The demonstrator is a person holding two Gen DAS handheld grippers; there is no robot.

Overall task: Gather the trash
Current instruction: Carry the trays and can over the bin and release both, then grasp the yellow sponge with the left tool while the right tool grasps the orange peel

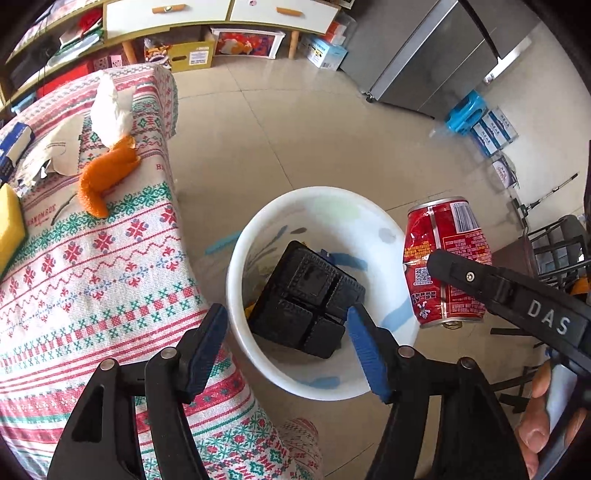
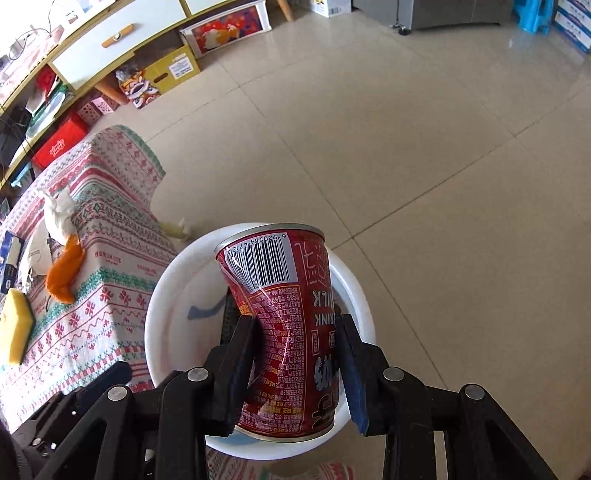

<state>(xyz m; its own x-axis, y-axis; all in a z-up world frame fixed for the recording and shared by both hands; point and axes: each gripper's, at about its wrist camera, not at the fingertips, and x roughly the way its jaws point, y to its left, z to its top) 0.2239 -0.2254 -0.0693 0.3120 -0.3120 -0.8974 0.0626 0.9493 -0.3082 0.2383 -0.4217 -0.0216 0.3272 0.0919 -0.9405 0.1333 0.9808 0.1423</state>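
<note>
A white trash bin (image 1: 236,288) stands on the floor beside the table; a black plastic tray (image 1: 306,299) lies in it. My left gripper (image 1: 286,338) is open and empty above the bin's near rim. My right gripper (image 2: 295,349) is shut on a dented red drink can (image 2: 284,317) and holds it over the bin (image 2: 162,295). The can (image 1: 445,262) also shows in the left wrist view, right of the bin. On the table lie an orange peel (image 1: 105,181), a white crumpled tissue (image 1: 110,107) and torn paper (image 1: 55,151).
The table with a patterned cloth (image 1: 92,280) is at left, with a yellow sponge (image 1: 9,225) and a blue box (image 1: 13,147). A cabinet (image 1: 221,14) with boxes under it is at the back. A grey fridge (image 1: 436,55) stands at back right.
</note>
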